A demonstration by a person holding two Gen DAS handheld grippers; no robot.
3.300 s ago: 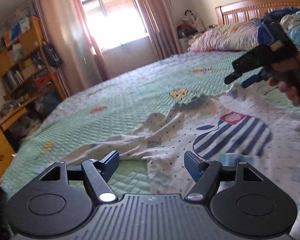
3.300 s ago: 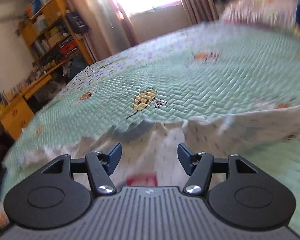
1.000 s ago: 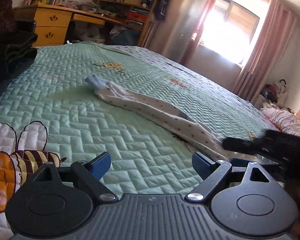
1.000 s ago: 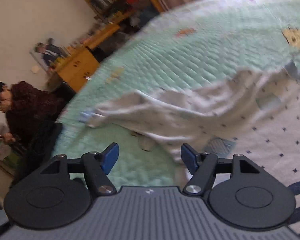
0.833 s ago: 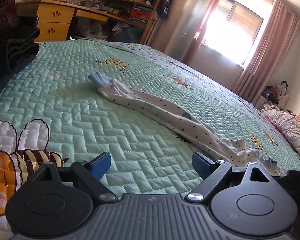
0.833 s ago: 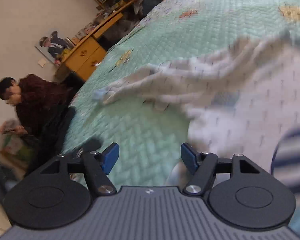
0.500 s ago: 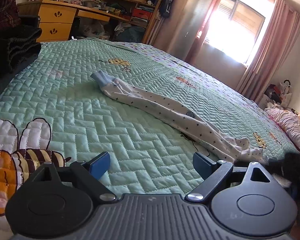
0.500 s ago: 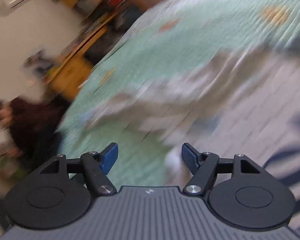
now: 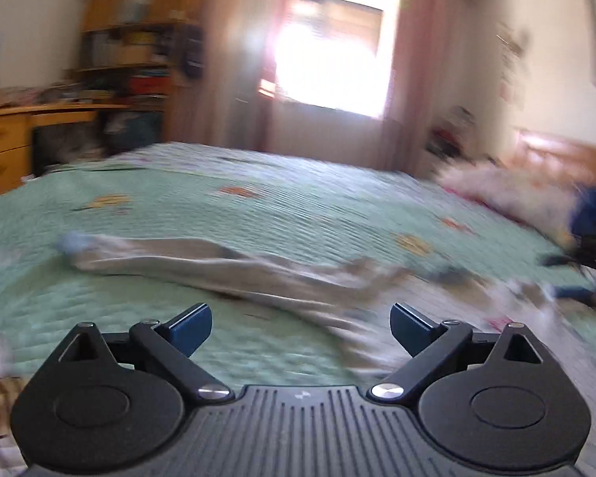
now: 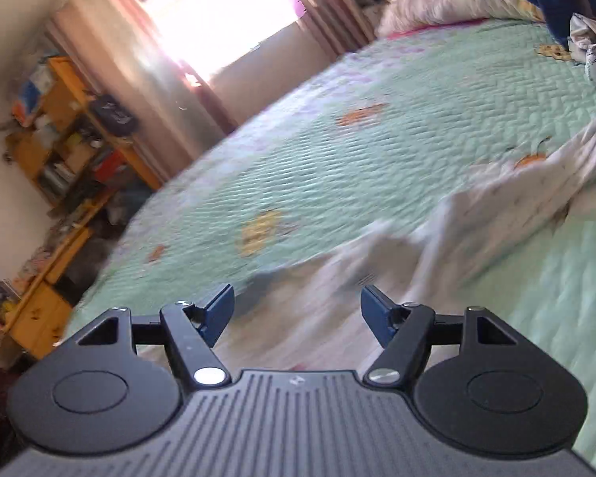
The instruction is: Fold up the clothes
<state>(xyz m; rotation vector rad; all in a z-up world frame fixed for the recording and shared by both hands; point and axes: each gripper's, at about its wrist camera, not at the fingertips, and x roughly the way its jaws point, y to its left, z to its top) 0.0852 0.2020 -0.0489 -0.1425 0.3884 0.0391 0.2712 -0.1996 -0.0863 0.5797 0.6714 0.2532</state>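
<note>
Both grippers (image 9: 301,324) (image 10: 296,310) gape (nothing between) above the white garment (image 9: 226,270)

No legible text, label, brand name, number or sign appears in either view; both frames are motion-blurred. The only mark is a small pale embossed emblem at the centre of the ribbed black plastic gripper body (image 9: 302,395), repeated on the right wrist unit (image 10: 297,379); its form cannot be read; items on the orange wooden bookshelf (image 10: 65,147) are too blurred to read.
</note>
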